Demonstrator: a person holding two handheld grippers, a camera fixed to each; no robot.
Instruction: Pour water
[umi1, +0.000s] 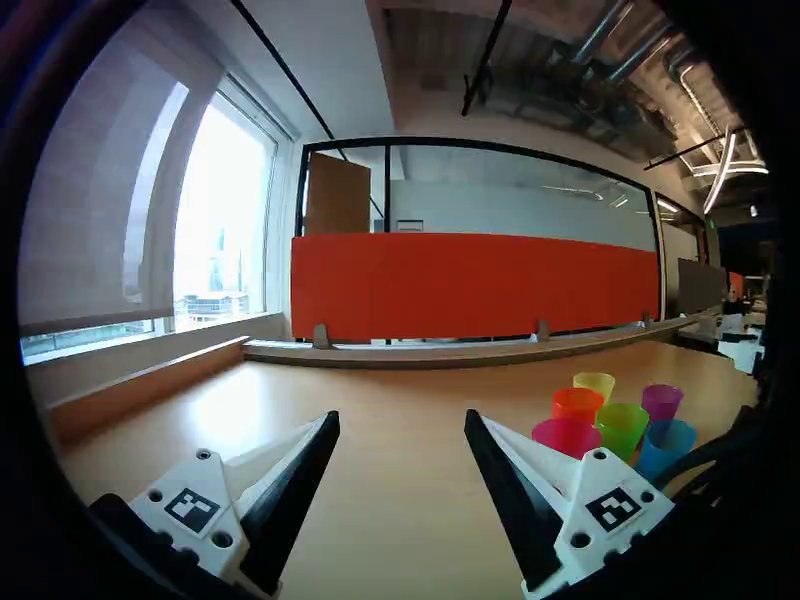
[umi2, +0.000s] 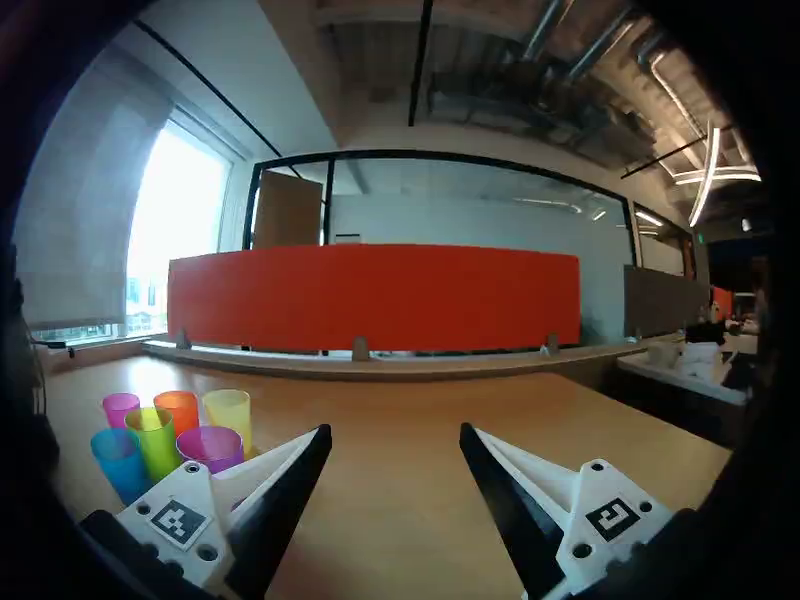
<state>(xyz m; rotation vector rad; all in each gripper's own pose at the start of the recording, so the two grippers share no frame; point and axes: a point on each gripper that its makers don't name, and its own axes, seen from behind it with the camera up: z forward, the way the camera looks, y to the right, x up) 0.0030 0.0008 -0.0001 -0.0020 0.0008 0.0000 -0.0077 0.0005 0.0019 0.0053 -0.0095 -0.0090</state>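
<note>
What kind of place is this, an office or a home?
Most likely an open-plan office. A long wooden desk carries an orange divider screen, a glass partition wall stands behind it, and bare pipes run along the ceiling.

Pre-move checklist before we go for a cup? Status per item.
1. Left gripper jaws open, empty: ok.
2. Right gripper jaws open, empty: ok.
3. Cups upright, clustered on table: ok.
4. Water in any cup: cannot tell.
5. A cup lined up between either gripper's jaws: not ok, the cluster sits off to the side in both views.
</note>
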